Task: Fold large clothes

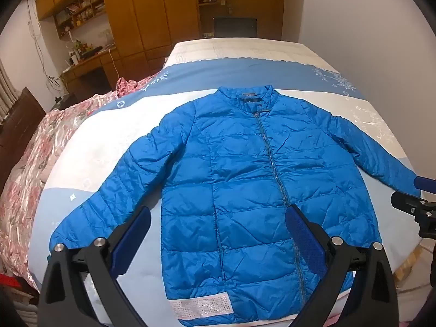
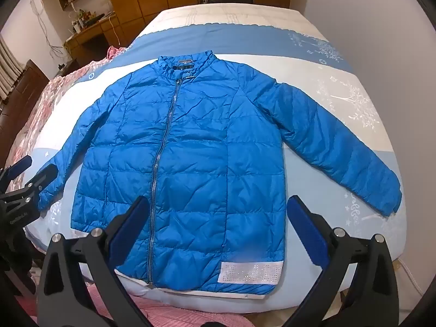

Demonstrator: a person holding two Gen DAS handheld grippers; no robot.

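A blue quilted puffer jacket (image 1: 239, 179) lies flat and zipped on the bed, collar at the far end, both sleeves spread out to the sides; it also shows in the right wrist view (image 2: 196, 158). A white sparkly patch (image 1: 201, 306) sits at its near hem. My left gripper (image 1: 218, 218) is open and empty, held above the jacket's lower left part. My right gripper (image 2: 218, 212) is open and empty above the lower right part. The right gripper shows at the right edge of the left wrist view (image 1: 419, 204), by the right cuff. The left gripper (image 2: 30, 171) shows by the left cuff.
The bed has a blue-and-white patterned cover (image 1: 245, 73). A pink floral quilt (image 1: 35, 163) is bunched along the bed's left side. A wooden desk (image 1: 87, 62) and wardrobes (image 1: 141, 13) stand beyond on the left, a white wall (image 1: 368, 27) on the right.
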